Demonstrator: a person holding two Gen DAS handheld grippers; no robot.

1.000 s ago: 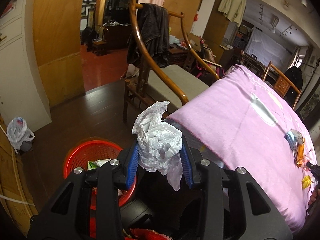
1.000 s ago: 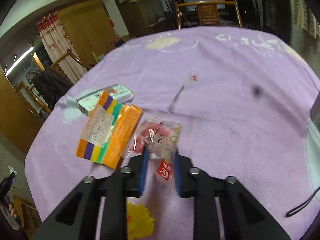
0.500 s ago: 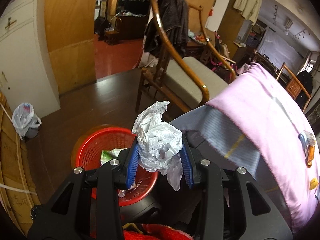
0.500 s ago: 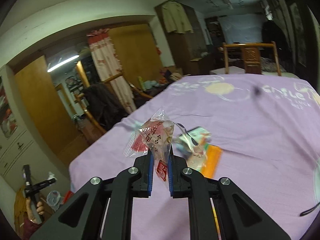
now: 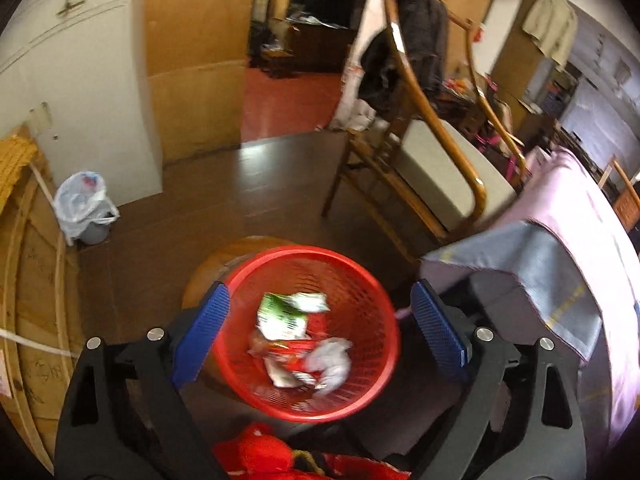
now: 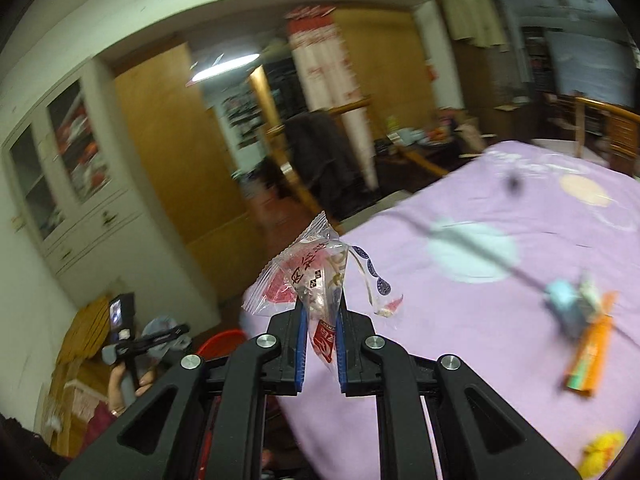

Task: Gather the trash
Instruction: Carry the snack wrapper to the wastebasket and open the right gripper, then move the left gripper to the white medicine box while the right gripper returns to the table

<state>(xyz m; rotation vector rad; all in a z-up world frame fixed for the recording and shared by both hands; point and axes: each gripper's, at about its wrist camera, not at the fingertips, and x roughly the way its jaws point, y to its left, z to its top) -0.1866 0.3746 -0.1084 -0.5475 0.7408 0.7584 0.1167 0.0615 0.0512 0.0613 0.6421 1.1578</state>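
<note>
Held trash: a clear crinkled plastic snack wrapper with red print (image 6: 316, 280) is pinched between the blue pads of the right gripper (image 6: 320, 344), jaws pressed together on it, raised in the air off the near left edge of the table.
Bin: a round red plastic mesh basket (image 5: 360, 276) sits on the dark floor directly below the left gripper (image 5: 320, 320), whose jaws are spread wide and hold nothing.
Done: the basket already holds a crumpled white plastic bag (image 5: 332, 364), a green-and-white packet (image 5: 286, 314) and some red-printed scraps; motion blur makes it hard to count them.
Left: the held wrapper has yet to reach the basket, I judge. On the pink-lilac tablecloth (image 6: 500, 320) there remain a flat orange striped packet (image 6: 592, 354), a small pale-blue box (image 6: 566, 304) just beside it, and a yellow crumpled scrap (image 6: 604, 448) at the near right.
Left view only: the basket's contents, a wooden armchair with a grey cushion (image 5: 444, 172) beyond it, and a small grey bin lined with a white bag (image 5: 86, 208) far left.
Right view only: the trash on the table, and a sliver of the basket's rim low at the left.
</note>
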